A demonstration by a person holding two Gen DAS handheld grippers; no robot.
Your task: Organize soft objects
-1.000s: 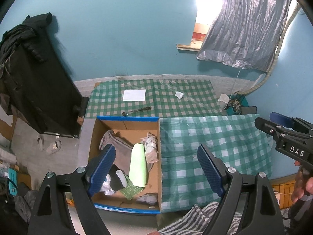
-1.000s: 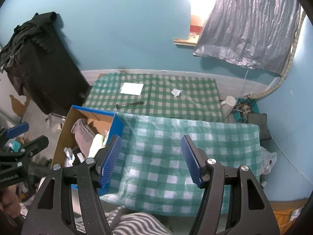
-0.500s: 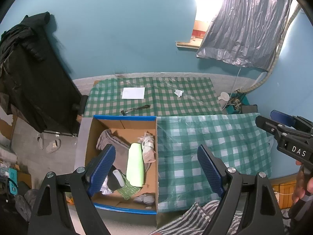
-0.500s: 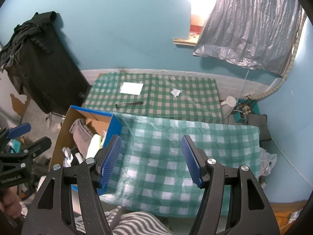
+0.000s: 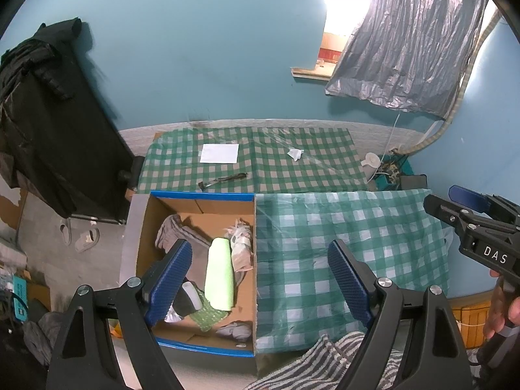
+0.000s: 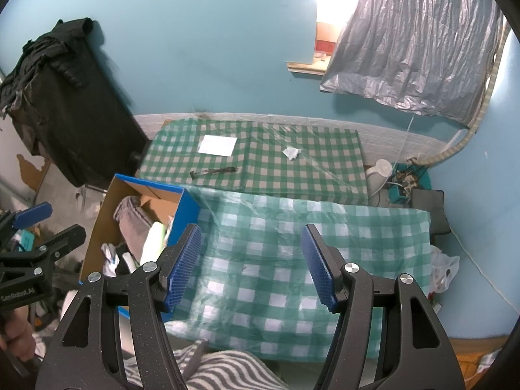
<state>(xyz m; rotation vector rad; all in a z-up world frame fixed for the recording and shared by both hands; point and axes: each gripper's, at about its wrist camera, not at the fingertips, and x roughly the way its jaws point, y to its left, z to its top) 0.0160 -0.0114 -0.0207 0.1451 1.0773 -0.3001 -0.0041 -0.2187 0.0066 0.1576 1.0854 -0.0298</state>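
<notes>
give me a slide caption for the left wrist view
Open left gripper above a cardboard box of soft items beside a checked table.

box (image 5: 136, 253) left of near table (image 5: 357, 227) | rolled towel (image 5: 220, 274) in box | far table (image 5: 260, 162) behind both

Both wrist views look steeply down from high, side by side; both share cardboard box (image 5: 195, 201) (image 6: 107, 208) and checkered tables (image 5: 357, 227) (image 6: 292, 227).
</notes>
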